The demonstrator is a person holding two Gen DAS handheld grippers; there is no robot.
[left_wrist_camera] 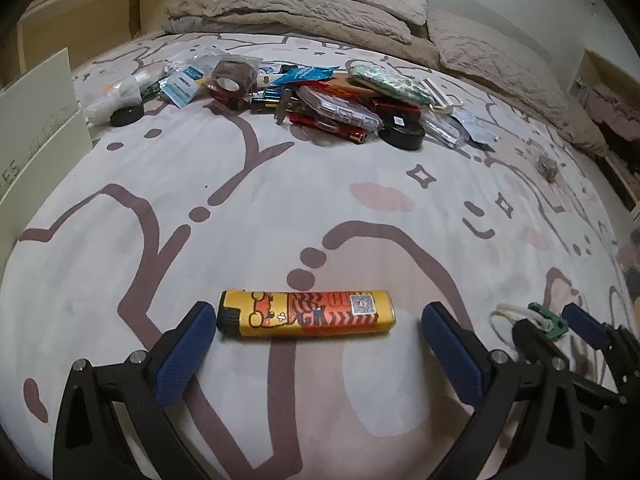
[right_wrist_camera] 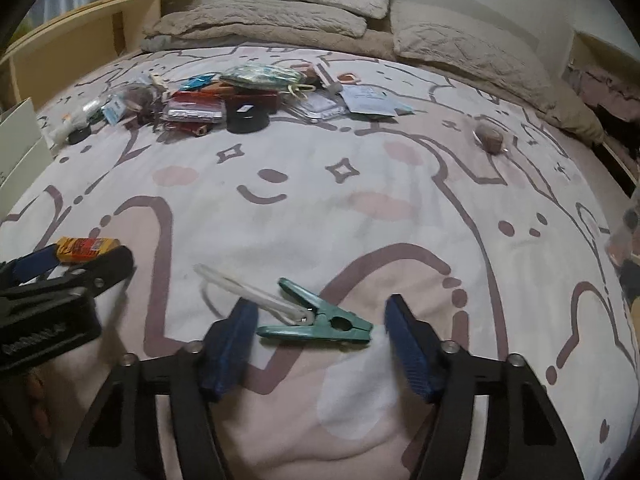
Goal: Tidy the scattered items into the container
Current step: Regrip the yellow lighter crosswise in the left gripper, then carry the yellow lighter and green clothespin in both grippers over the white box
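Broadly, a bed [left_wrist_camera: 320, 200] covered by a pale sheet printed with brown cartoon outlines fills both wrist views; folded beige blankets [left_wrist_camera: 304, 8] and pillows lie along its far edge. A cream-coloured box [left_wrist_camera: 40, 120], only partly in view, stands at the left margin of the sheet. A heap of scattered items [left_wrist_camera: 320, 96] occupies the far middle of the bed, including a black tape roll [left_wrist_camera: 402, 136], a clear flat case [left_wrist_camera: 340, 108] and a patterned green pouch [left_wrist_camera: 392, 82]. A small brown roll [right_wrist_camera: 490, 136] sits alone, well apart to the right of the heap. Left gripper [left_wrist_camera: 320, 316]: jaws spread wide, with a yellow and orange lighter [left_wrist_camera: 306, 314] lying crosswise on the sheet between the blue pads [left_wrist_camera: 188, 348]; neither pad presses on it, a clear gap showing at the right end. Right gripper [right_wrist_camera: 320, 324]: jaws partly open, pads either side of a green clothes peg [right_wrist_camera: 316, 318] with a white loop [right_wrist_camera: 248, 290] attached; small gaps remain, so the peg lies loose on the sheet. The two grippers stand side by side near the front edge of the bed.
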